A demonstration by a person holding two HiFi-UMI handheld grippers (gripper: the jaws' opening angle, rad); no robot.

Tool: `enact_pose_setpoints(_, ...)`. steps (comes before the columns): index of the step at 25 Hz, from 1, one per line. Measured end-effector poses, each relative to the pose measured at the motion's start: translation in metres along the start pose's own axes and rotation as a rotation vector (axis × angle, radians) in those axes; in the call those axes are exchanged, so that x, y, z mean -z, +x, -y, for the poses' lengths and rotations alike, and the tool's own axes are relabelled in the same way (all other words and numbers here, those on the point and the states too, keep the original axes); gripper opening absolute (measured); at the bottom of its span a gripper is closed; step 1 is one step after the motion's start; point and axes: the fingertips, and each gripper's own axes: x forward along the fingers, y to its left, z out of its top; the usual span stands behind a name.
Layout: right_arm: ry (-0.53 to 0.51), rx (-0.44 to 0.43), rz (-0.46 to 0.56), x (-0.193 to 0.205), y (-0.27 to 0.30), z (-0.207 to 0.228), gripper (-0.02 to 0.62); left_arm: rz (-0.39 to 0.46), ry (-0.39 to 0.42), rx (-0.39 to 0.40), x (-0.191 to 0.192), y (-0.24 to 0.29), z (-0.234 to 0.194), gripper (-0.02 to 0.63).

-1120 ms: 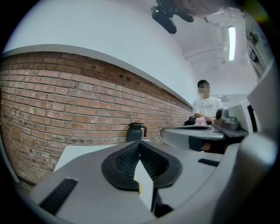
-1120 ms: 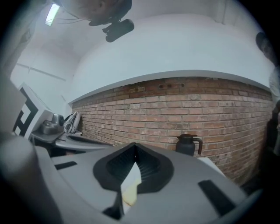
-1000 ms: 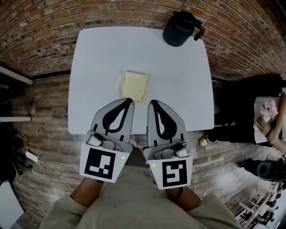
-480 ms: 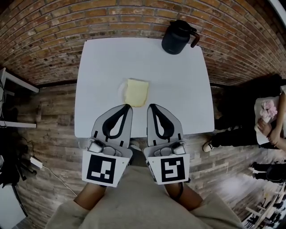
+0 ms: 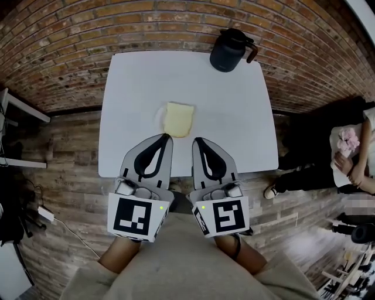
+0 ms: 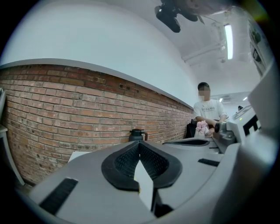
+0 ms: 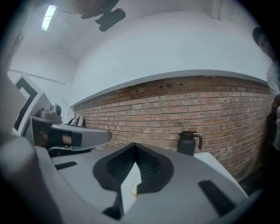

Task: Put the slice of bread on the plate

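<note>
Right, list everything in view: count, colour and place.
table: one, white, against the brick wall
plate: one, white, middle of the table
slice of bread: one, pale yellow, lying on the plate
jug: one, dark, with a handle, table's far right corner
seated person: one, white top, off to the table's right
left gripper: one, grey, jaws together, empty, over the table's near edge, just short of the bread
right gripper: one, grey, jaws together, empty, beside the left gripper
</note>
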Motion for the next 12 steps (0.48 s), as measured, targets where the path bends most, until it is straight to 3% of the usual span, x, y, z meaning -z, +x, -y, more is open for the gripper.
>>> enact_pose_setpoints(12,-0.031,-0.062,0.004,-0.009,-0.013,-0.011,0.006,0.009,0.027,-0.019,-0.007,-0.010,0.008,0.011)
